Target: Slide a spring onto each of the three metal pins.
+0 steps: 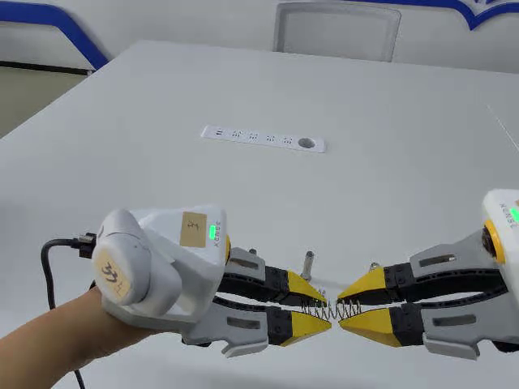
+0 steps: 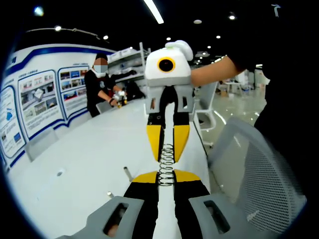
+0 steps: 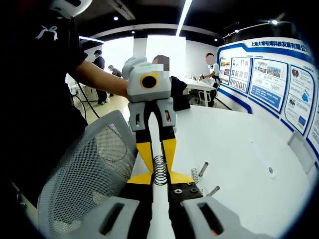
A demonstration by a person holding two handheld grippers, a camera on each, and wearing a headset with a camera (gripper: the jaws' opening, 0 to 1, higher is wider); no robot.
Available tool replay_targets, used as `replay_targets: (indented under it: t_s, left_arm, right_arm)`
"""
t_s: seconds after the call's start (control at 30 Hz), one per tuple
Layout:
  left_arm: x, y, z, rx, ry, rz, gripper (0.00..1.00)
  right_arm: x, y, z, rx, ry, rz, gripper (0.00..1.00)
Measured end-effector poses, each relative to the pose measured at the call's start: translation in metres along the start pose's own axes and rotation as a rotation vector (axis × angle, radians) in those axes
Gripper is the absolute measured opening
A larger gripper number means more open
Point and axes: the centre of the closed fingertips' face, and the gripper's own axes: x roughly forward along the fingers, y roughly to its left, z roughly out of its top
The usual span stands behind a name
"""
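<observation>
A thin coiled steel-wire spring point(image 1: 334, 309) spans the air just in front of the short upright metal pin point(image 1: 308, 264). The left gripper point(image 1: 327, 310) and right gripper point(image 1: 341, 310) each pinch one end. It looks light, bouncy and easily kinked, so grip one end coil gently and keep the bore free.

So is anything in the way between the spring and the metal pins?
Nothing visible. The spring is held between the left gripper and right gripper, and the nearest pin stands just beyond it on the table.
</observation>
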Motion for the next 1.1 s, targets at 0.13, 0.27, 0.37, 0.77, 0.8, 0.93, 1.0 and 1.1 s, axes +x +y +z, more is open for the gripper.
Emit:
replay_targets:
  t_s: [0.13,0.27,0.37,0.77,0.8,0.93,1.0,1.1]
  left_arm:
    - [0.0,0.003,-0.001,-0.002,0.006,0.012,0.09]
    - [-0.001,0.007,-0.002,-0.018,0.007,0.026,0.09]
    - [-0.002,0.006,-0.003,-0.025,0.004,0.03,0.1]
    - [0.002,0.008,0.0,-0.038,-0.021,0.048,0.09]
    - [0.001,0.009,0.001,-0.044,-0.029,0.054,0.09]
    - [0.0,0.01,0.002,-0.051,-0.041,0.058,0.09]
    - [0.0,0.01,0.004,-0.053,-0.046,0.06,0.09]
    - [-0.001,0.01,0.001,-0.052,-0.039,0.059,0.09]
  right_arm:
    - [0.002,-0.001,0.012,-0.007,-0.028,0.003,0.11]
    - [0.006,-0.003,0.016,-0.012,-0.032,-0.003,0.11]
    - [0.008,-0.003,0.021,0.005,-0.055,-0.002,0.11]
    - [0.014,-0.006,0.036,0.02,-0.081,-0.017,0.12]
    - [0.014,-0.007,0.036,0.02,-0.077,-0.022,0.12]
    - [0.014,-0.008,0.033,0.031,-0.07,-0.027,0.16]
    - [0.015,-0.008,0.03,0.039,-0.06,-0.029,0.2]
    - [0.013,-0.008,0.028,0.038,-0.071,-0.041,0.19]
